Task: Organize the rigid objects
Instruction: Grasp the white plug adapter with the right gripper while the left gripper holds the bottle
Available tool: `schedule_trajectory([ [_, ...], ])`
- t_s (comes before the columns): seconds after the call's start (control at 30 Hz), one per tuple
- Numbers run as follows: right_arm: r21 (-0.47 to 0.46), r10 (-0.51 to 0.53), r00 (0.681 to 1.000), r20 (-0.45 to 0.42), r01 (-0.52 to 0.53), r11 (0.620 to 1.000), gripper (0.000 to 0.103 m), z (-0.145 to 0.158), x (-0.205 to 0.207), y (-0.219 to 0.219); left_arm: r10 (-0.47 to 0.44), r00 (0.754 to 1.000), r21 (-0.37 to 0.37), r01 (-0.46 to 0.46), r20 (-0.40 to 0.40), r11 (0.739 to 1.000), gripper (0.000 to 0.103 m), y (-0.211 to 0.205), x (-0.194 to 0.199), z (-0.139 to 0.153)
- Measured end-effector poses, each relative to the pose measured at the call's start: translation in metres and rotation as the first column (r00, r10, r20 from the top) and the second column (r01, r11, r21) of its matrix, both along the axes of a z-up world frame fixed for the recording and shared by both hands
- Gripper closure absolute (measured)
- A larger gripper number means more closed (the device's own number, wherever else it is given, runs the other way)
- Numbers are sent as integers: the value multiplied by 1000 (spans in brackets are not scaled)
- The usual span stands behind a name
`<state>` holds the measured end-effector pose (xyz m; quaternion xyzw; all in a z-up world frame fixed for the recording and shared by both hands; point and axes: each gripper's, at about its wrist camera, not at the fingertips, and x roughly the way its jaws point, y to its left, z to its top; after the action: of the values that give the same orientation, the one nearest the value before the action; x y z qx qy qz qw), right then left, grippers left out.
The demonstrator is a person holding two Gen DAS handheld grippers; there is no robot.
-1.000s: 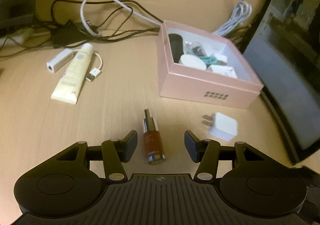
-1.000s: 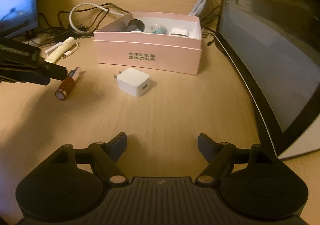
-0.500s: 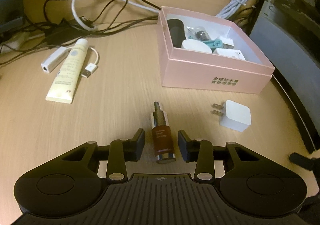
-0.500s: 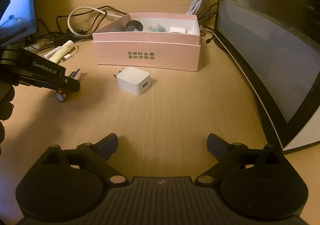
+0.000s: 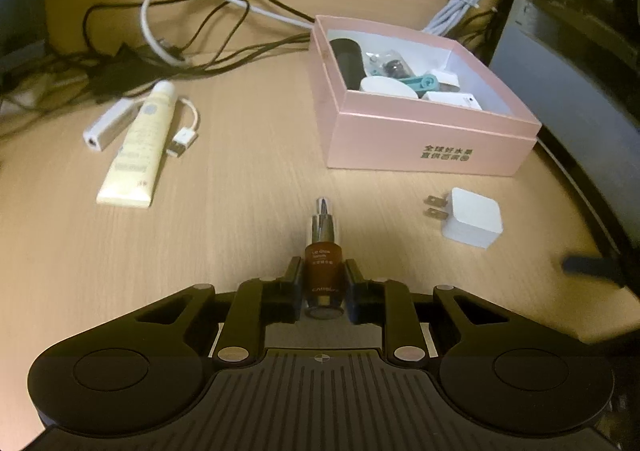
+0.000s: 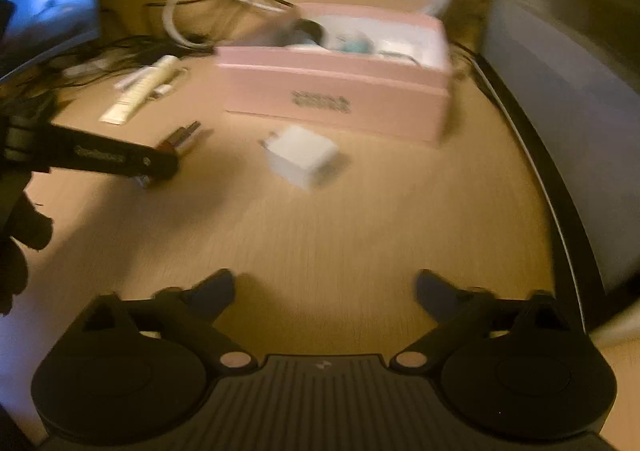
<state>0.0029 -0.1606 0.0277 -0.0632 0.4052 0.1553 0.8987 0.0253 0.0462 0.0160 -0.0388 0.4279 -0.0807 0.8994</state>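
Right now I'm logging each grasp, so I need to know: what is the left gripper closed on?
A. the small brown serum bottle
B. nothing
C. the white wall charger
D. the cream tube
A: in the left wrist view the left gripper has both pads pressed against the brown serum bottle on the desk.

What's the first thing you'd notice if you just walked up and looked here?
Probably the pink box at the back right of the desk, open and full of small gadgets. Next, the little brown bottle lying squeezed between the left gripper's fingers, with a white charger lying to its right.
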Motion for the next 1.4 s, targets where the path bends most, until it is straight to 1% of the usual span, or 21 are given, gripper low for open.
schedule_trajectory([
  [0.1, -39, 59, 996, 73, -57, 998, 15, 10, 15, 14, 5, 1000, -9, -5, -4, 1000, 79, 8, -10, 1],
  [0.2, -74, 115, 987, 113, -107, 991, 20, 13, 35, 31, 20, 1000, -28, -20, -13, 999, 79, 19, -21, 1],
  [0.23, -90, 128, 985, 116, -117, 989, 22, 12, 43, 36, 27, 1000, -34, -27, -15, 999, 79, 23, -24, 2],
  [0.3, -113, 134, 984, 118, -121, 986, 23, 8, 56, 45, 46, 999, -49, -47, -18, 998, 79, 29, -30, 1],
  [0.43, -103, 148, 986, 74, -140, 985, 26, -3, 72, 50, 65, 998, -62, -67, -24, 996, 79, 34, -33, 2],
  [0.5, -79, 143, 987, 72, -138, 987, 27, -5, 75, 48, 71, 997, -60, -72, -26, 996, 79, 34, -34, 3],
  [0.53, -70, 139, 988, 65, -135, 988, 32, -5, 76, 47, 71, 997, -57, -73, -26, 996, 79, 34, -34, 3],
  [0.57, -59, 140, 989, 56, -136, 989, 41, -4, 76, 46, 71, 997, -53, -72, -25, 996, 79, 33, -34, 3],
  [0.6, -49, 140, 989, 46, -138, 989, 47, -3, 75, 45, 71, 997, -47, -72, -25, 996, 79, 32, -34, 3],
  [0.63, -38, 147, 989, 33, -145, 989, 57, -2, 73, 43, 70, 997, -43, -71, -25, 997, 79, 31, -34, 3],
  [0.7, -14, 153, 988, 11, -153, 988, 61, 0, 69, 41, 72, 997, -38, -73, -26, 997, 79, 29, -32, 3],
  [0.73, -7, 151, 988, 4, -151, 988, 68, 1, 66, 39, 72, 997, -36, -73, -27, 997, 79, 29, -31, 3],
  [0.77, -3, 150, 989, -2, -150, 989, 71, 2, 63, 37, 72, 997, -32, -73, -27, 997, 79, 28, -30, 3],
  [0.97, 21, 96, 995, -7, -96, 995, 71, 13, 41, 21, 63, 998, -25, -64, -17, 998, 79, 27, -31, 2],
  [1.1, 25, 72, 997, 1, -72, 997, 71, 24, 21, 14, 37, 999, -10, -37, -11, 999, 79, 25, -32, 2],
  [1.23, 29, 57, 998, 18, -57, 998, 71, 33, 3, 13, -9, 1000, 15, 9, 1, 1000, 79, 21, -35, 2],
  [1.4, 21, 23, 999, 48, -24, 999, 71, 45, -14, 6, -99, 995, -7, 99, -1, 995, 79, 11, -39, 2],
])
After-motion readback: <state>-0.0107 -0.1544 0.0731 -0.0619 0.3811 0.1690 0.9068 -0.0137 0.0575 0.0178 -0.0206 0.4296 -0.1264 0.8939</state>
